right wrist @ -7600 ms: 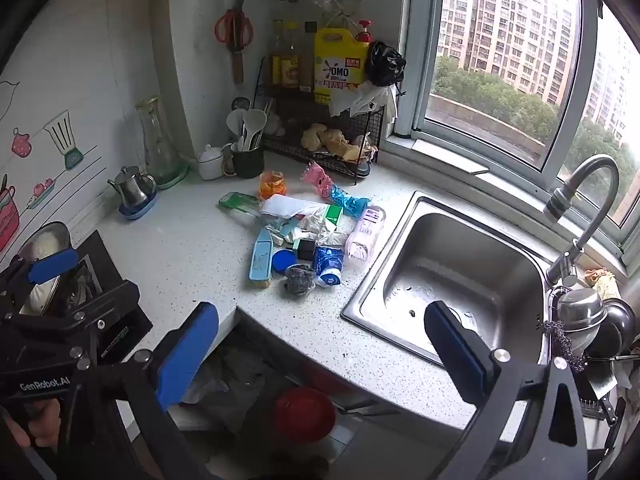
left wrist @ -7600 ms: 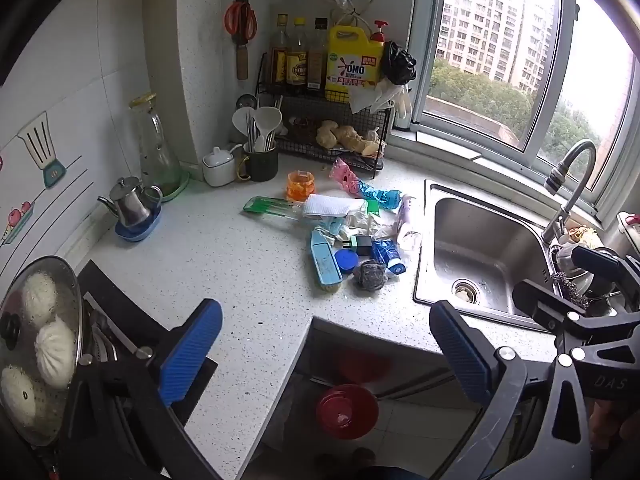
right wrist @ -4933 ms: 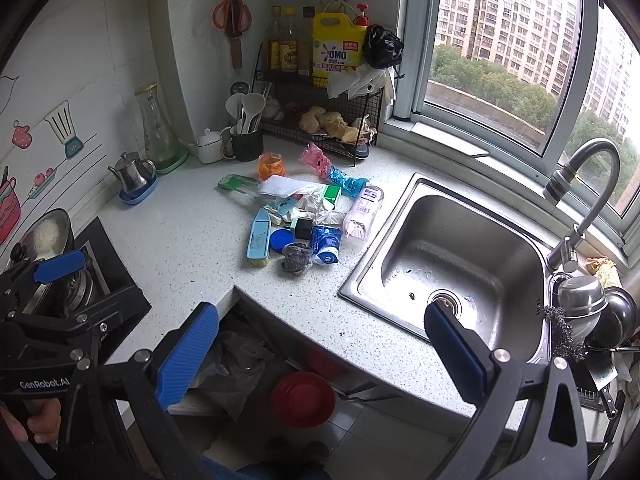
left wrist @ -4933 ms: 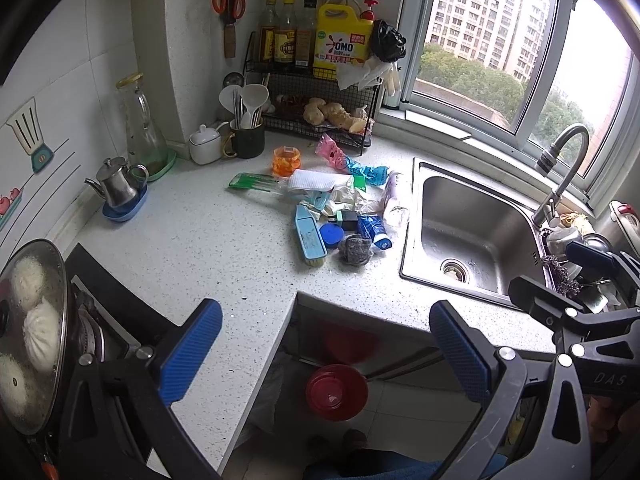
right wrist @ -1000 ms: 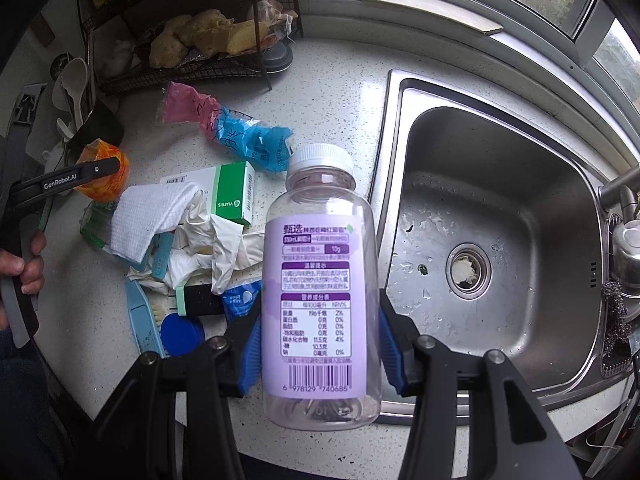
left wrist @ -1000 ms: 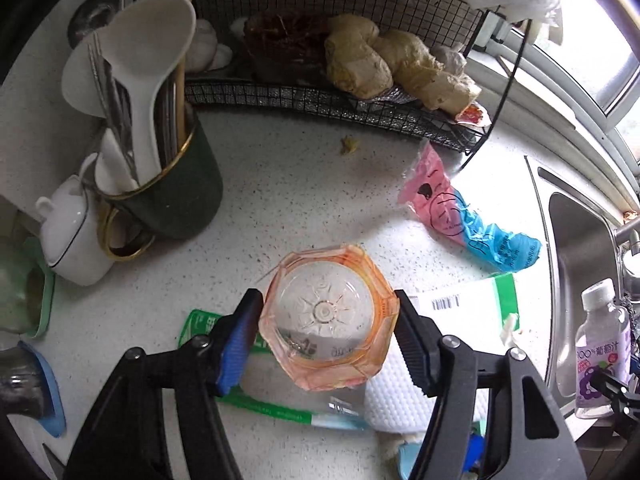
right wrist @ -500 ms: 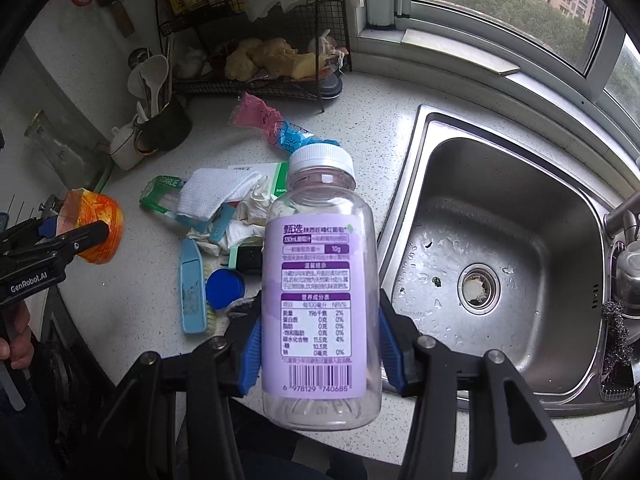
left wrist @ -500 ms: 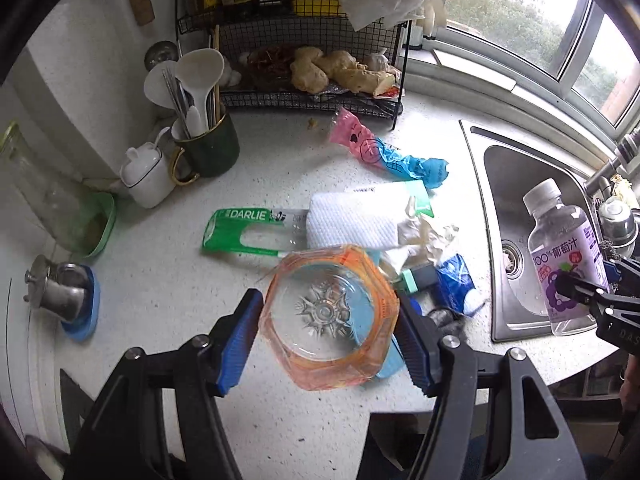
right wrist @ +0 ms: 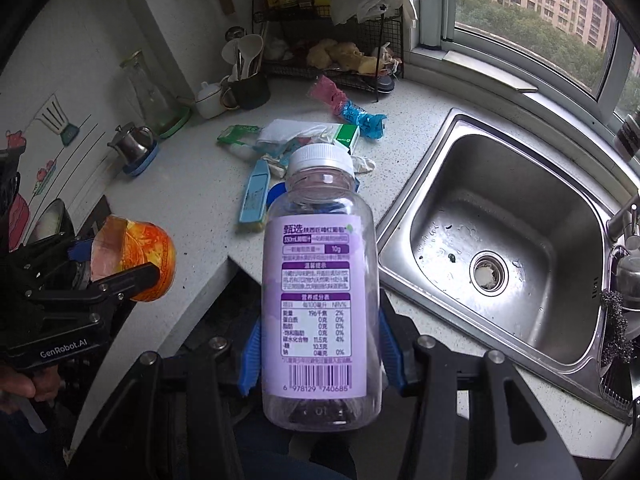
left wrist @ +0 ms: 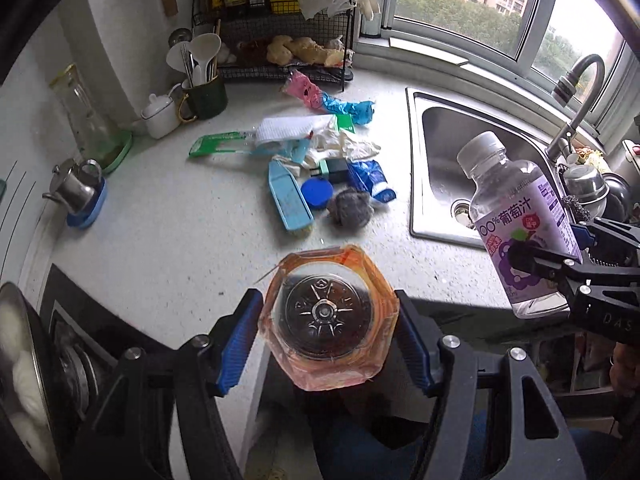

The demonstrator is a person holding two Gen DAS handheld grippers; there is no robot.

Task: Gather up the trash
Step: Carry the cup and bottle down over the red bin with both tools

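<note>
Fingers (left wrist: pixel 240 340) down-tilted, clamping orange cup (left wrist: pixel 329 318)

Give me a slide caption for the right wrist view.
Right tool grips an empty juice bottle above the counter edge.

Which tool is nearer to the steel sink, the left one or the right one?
Right. The right tool, holding the clear plastic bottle, hangs beside the steel sink; the left tool is farther away, by the stove.

A steel sink (right wrist: pixel 516 240) lay at the right with its curved tap (left wrist: pixel 580 80) behind; a wire rack (left wrist: pixel 280 48) stood far against the wall, a dark utensil cup (left wrist: pixel 206 96) and white pot (left wrist: pixel 160 114) to its left, a small kettle (left wrist: pixel 78 188) nearer
</note>
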